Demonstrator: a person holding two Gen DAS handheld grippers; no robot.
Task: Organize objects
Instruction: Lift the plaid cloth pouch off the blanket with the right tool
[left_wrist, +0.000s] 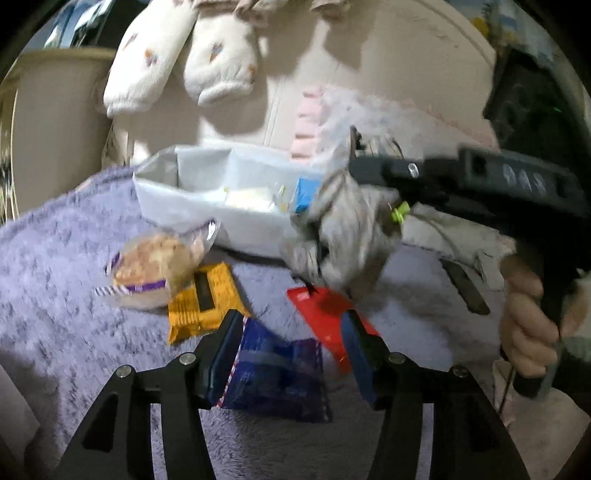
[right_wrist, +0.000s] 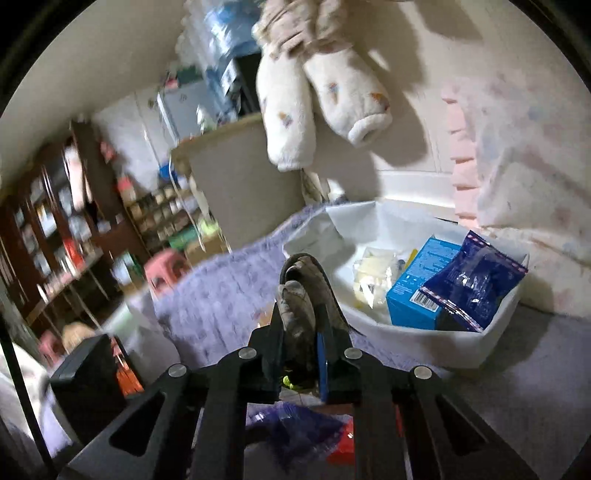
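Between the parted fingers of my left hand-held gripper (left_wrist: 291, 354) lies a dark blue snack packet (left_wrist: 275, 380) on the purple fleece blanket (left_wrist: 55, 258); whether the pads touch it I cannot tell. Beside it lie a red packet (left_wrist: 325, 314), a yellow packet (left_wrist: 205, 306) and a wrapped muffin (left_wrist: 159, 269). My right hand-held gripper (right_wrist: 301, 306) is clamped on a grey bundled glove (right_wrist: 295, 306), held up in front of the white bin (right_wrist: 491, 339), which holds a light blue box (right_wrist: 413, 288) and another blue packet (right_wrist: 476, 280).
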